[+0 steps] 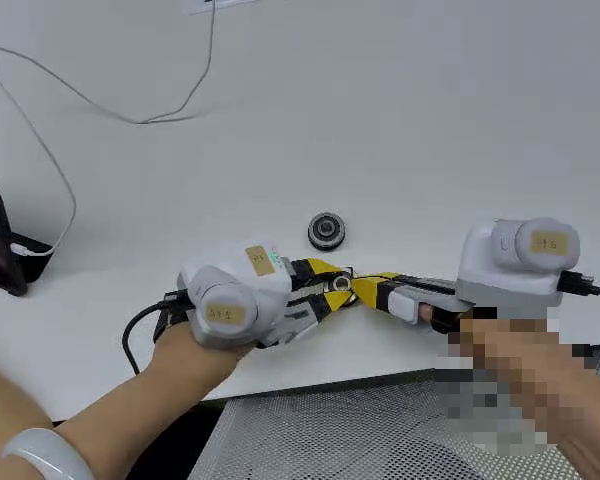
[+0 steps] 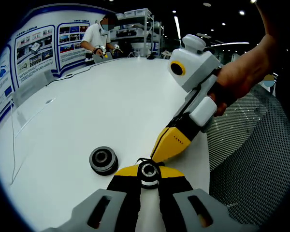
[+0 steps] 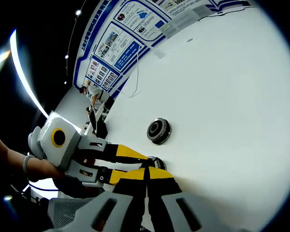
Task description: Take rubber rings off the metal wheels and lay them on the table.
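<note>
Left gripper (image 2: 148, 166): jaws closed on a small metal wheel (image 2: 148, 171), held just above the table (image 1: 400, 120) near its front edge.
Right gripper (image 3: 146, 170): jaws drawn together, tips at the wheel's rim. Cannot tell whether the rubber ring (image 2: 141, 161) is nipped between them.
Second wheel (image 1: 326, 231): lies flat on the table just beyond the grippers, ring on.

Handling (judgement): wheel is hard, dense and smooth, so clamp it across its faces. Ring is thin, soft and stretchy and probably sits tight in its seat. Catch one edge, peel outward and expect snap-back.

Surface: plain white, smooth and matte. A thin cable (image 1: 50, 150) runs along the far left, with grey mesh (image 1: 330, 440) below the edge.

Room: posters (image 3: 121, 43) on the wall, and a person (image 2: 97, 36) at the far end.
</note>
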### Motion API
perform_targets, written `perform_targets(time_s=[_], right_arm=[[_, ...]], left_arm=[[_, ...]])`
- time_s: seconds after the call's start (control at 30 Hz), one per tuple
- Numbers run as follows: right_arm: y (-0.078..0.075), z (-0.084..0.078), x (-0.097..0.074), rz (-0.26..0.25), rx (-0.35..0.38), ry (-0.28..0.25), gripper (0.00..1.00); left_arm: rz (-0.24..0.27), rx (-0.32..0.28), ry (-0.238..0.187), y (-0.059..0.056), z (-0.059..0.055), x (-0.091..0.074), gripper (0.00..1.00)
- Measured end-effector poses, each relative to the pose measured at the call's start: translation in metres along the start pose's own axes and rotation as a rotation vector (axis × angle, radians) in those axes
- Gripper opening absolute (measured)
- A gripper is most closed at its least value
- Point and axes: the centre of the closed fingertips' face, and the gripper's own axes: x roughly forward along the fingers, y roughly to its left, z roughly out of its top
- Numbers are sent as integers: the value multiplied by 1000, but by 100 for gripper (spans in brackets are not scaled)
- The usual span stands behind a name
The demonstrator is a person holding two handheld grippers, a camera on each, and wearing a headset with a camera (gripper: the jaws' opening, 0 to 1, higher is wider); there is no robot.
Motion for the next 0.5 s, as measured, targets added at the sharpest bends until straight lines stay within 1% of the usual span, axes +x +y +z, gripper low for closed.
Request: perform_targets(time_s=[0.23, 0.5], right_arm=[[10, 0, 0, 34, 4, -1, 1], [12, 0, -3, 48, 19, -6, 1]], left_arm=[[-2, 1, -2, 0, 0, 0, 12], [-6, 8, -2, 0, 0, 1, 13]])
